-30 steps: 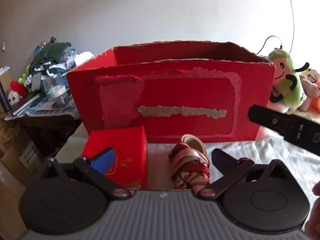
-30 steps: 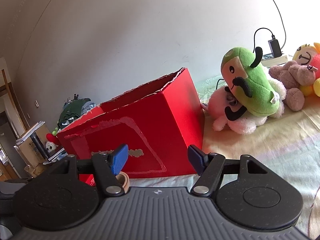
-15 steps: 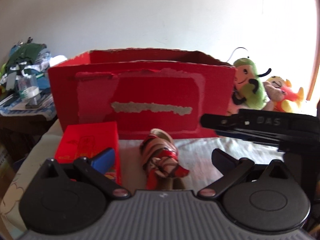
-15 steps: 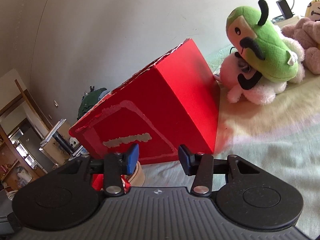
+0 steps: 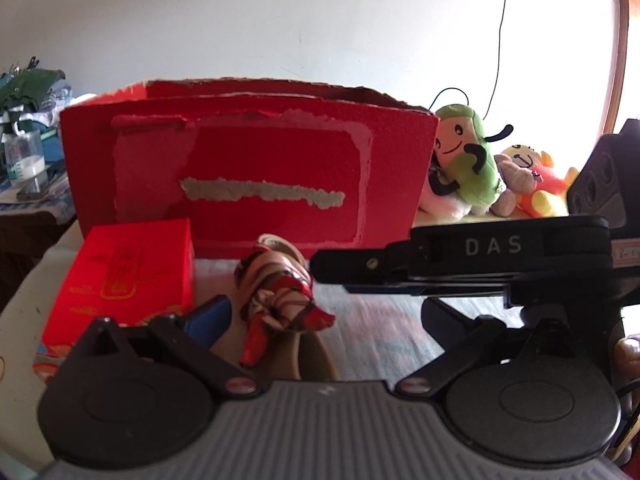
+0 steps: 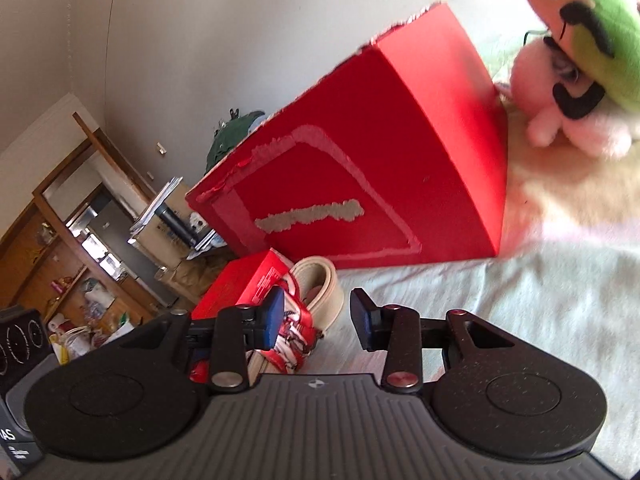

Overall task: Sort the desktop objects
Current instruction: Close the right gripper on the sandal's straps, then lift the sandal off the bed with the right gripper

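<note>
A: Left wrist view first. What's around, what blocks?

B: Big red box (image 5: 248,172) stands at the back on the pale cloth (image 5: 380,320), torn label patch on its front. Small red box (image 5: 128,276) sits just in front of its left end. The sandal (image 5: 280,292), red and cream straps, lies beside the small box, between my left gripper (image 5: 324,316) fingers but touching neither. My right gripper (image 5: 460,260) cuts across from the right, in front of the big box's lower corner, its tip just beside the sandal. Green plush (image 5: 468,160) and an orange plush (image 5: 536,184) sit right of the box. A clear cup (image 5: 24,160) is on a side table far left.

A: Left jaws?

B: Wide apart, holding nothing. Pointing slightly down at the cloth.

A: Any writing?

B: "DAS" in pale letters on the right gripper's side. Gold print on the small box, unreadable.

A: Right wrist view.

B: Frame is rolled, so the big red box (image 6: 360,160) looks tilted. Small red box (image 6: 248,280) and sandal (image 6: 316,292) lie low left; my blue left pad (image 6: 272,316) overlaps the sandal's straps. Green plush (image 6: 592,28) sits on a pink plush (image 6: 576,120) top right.

A: Right jaws?

B: My right gripper (image 6: 318,320) has just been closing, now about half open. Only bare cloth shows between the pads, nothing held. A shelf unit (image 6: 60,248) stands far left.
</note>
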A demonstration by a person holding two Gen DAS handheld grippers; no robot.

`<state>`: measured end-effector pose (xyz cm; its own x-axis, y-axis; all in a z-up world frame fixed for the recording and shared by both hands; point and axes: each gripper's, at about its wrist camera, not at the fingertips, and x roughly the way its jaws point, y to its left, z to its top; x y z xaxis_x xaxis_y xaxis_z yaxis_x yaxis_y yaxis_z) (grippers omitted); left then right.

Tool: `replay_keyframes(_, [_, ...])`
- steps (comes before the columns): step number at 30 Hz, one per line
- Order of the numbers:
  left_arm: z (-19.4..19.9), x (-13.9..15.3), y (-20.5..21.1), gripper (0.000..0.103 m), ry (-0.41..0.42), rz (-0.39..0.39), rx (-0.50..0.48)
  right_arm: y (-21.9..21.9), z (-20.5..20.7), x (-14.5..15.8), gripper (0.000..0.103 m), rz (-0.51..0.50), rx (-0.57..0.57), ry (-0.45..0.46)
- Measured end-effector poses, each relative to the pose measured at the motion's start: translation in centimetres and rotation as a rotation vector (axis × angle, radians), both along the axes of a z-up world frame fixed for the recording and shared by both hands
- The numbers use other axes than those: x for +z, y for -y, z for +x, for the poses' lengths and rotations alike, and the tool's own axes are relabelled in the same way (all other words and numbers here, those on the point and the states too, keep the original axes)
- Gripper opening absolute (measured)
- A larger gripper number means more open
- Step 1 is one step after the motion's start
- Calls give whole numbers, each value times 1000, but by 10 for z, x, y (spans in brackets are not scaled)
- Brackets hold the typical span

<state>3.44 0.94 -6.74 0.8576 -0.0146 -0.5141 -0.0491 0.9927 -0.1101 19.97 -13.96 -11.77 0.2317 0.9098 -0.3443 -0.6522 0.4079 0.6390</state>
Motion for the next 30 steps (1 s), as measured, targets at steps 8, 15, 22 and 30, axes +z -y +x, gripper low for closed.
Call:
replay_keyframes(8, [-1,-6,7,89,5,19,-7,-2,3,-2,42,-10,73,-55])
replay_keyframes(15, [-6,-4,12,88,51,-18,-64,12,14,-11,45,49,118,-169])
replay_keyframes(22, [-5,-8,15,92,28,52,-35,20,17,-14,41,70,143,-212])
replay_keyframes(30, [-4,-14,22,98,12,97,-13,12,18,-11,45,45,148,-190])
